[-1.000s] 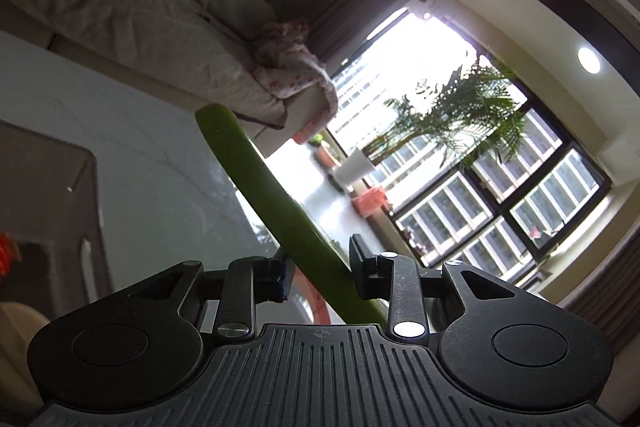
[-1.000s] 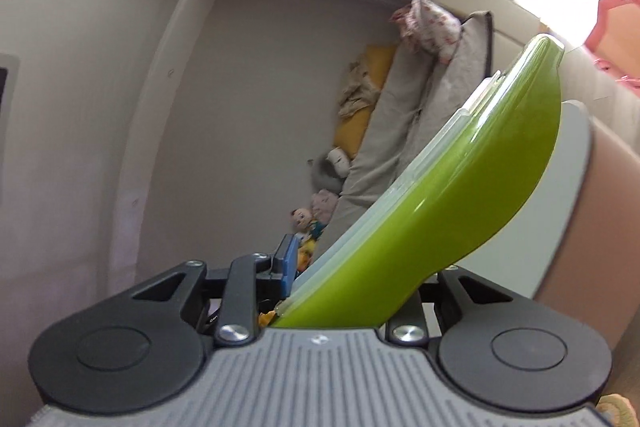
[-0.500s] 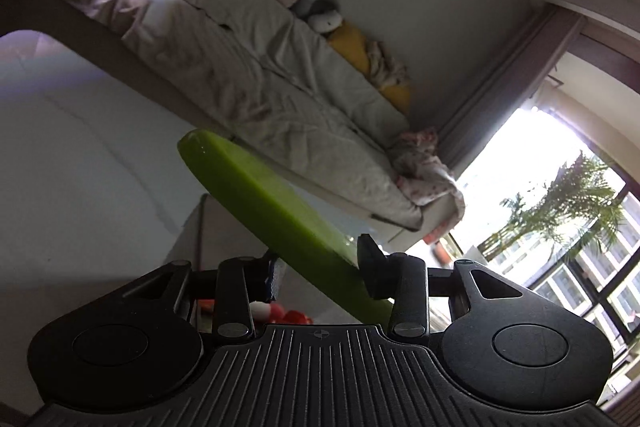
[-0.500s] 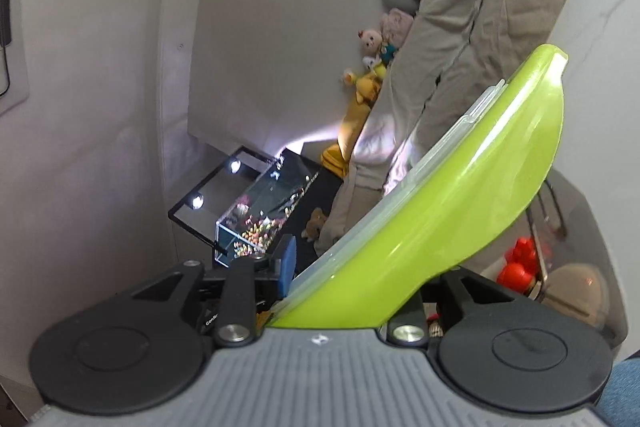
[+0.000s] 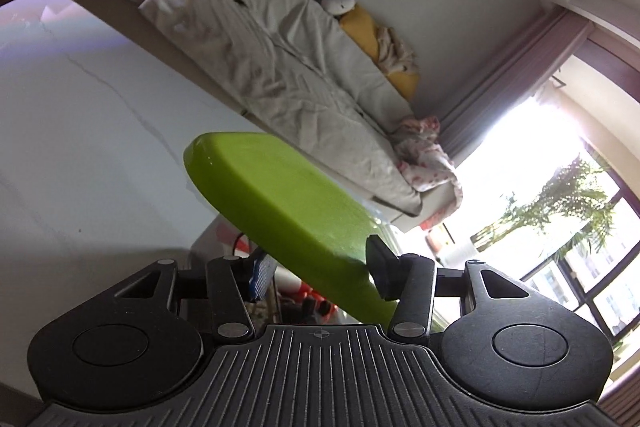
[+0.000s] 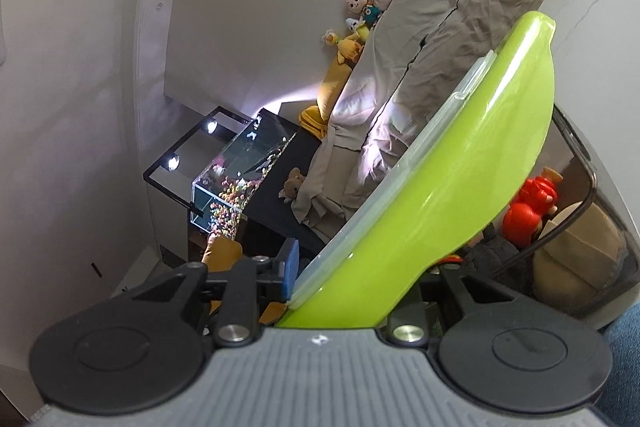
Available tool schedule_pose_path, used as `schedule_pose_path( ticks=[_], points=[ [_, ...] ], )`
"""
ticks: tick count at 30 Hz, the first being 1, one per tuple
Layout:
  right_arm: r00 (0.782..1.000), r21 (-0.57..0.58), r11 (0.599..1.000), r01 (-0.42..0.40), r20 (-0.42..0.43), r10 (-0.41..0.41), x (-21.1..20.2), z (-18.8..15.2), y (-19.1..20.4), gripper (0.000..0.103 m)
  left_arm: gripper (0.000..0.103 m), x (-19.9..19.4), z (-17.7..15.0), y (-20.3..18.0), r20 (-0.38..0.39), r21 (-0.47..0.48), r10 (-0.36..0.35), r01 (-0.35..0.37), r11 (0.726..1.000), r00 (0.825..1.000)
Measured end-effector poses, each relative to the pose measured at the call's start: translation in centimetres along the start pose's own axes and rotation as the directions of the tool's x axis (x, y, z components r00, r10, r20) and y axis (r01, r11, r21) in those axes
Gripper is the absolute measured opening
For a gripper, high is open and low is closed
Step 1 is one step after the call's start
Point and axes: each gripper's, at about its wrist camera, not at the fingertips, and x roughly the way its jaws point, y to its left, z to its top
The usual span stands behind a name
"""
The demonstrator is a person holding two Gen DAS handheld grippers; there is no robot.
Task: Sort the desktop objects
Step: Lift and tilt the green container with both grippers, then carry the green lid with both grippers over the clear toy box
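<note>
Behind green lid: right fingers clamp it; left fingers opening, bin mostly hidden.

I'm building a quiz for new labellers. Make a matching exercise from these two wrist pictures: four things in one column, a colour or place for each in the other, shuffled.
Things:
1. lid
2. toy figure
3. fish tank
4. plant

Descriptions:
A. red, inside the dark bin
B. outside the bright window
C. lime green, between the gripper fingers
D. lit, on a black stand by the wall

Pairs: 1-C, 2-A, 3-D, 4-B
</note>
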Motion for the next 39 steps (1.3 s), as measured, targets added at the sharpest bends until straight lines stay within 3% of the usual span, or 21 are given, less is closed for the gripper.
schedule_pose_path(
  ticks=[7,14,18,20,21,24,28,31,36,39],
  points=[
    [0.998,0.107,0.994,-0.006,-0.067,0.013,0.9,-1.4,-2.7,0.036,0.063,0.3,-0.6,3.5,-0.121,-0.055,0.057,-0.064,0.996,0.991],
    [0.996,0.244,0.969,-0.033,-0.071,0.051,-0.2,-2.1,-6.6,0.058,0.074,-0.2,-0.5,6.0,-0.104,-0.132,0.040,-0.053,0.990,0.994],
    [0.996,0.233,0.972,-0.032,-0.075,0.051,-1.6,-2.0,-7.3,0.058,0.078,-0.8,-0.1,6.8,-0.095,-0.178,-0.001,-0.016,0.984,0.995],
    [0.997,0.198,0.980,-0.014,-0.072,0.029,-2.6,-1.8,-7.3,0.060,0.083,-1.4,0.4,7.0,-0.075,-0.170,0.017,-0.029,0.985,0.997],
    [0.998,0.177,0.984,0.008,-0.069,0.004,-3.0,-1.6,-7.3,0.067,0.086,-1.5,0.6,7.1,-0.070,-0.170,0.021,-0.033,0.985,0.997],
    [0.997,0.153,0.987,0.057,-0.067,-0.047,-4.0,-1.4,-7.8,0.072,0.086,-1.6,1.5,7.0,-0.063,-0.175,0.043,-0.053,0.983,0.997],
    [0.998,0.177,0.984,0.027,-0.060,-0.017,-5.1,-0.9,-8.9,0.073,0.086,-0.5,2.7,5.8,-0.071,-0.147,0.051,-0.061,0.987,0.996],
    [0.998,0.188,0.981,0.052,-0.051,-0.044,-6.2,-0.3,-9.8,0.079,0.090,0.9,3.0,4.7,-0.092,-0.119,0.067,-0.078,0.990,0.994],
    [0.991,0.170,0.976,0.133,-0.030,-0.129,-7.5,0.5,-10.4,0.079,0.091,2.7,2.9,4.2,-0.122,-0.122,0.054,-0.069,0.990,0.991],
    [0.978,0.133,0.971,0.200,0.029,-0.206,-8.9,1.0,-9.9,0.078,0.090,3.4,2.5,4.5,-0.140,-0.132,0.049,-0.067,0.989,0.989]
  ],
)
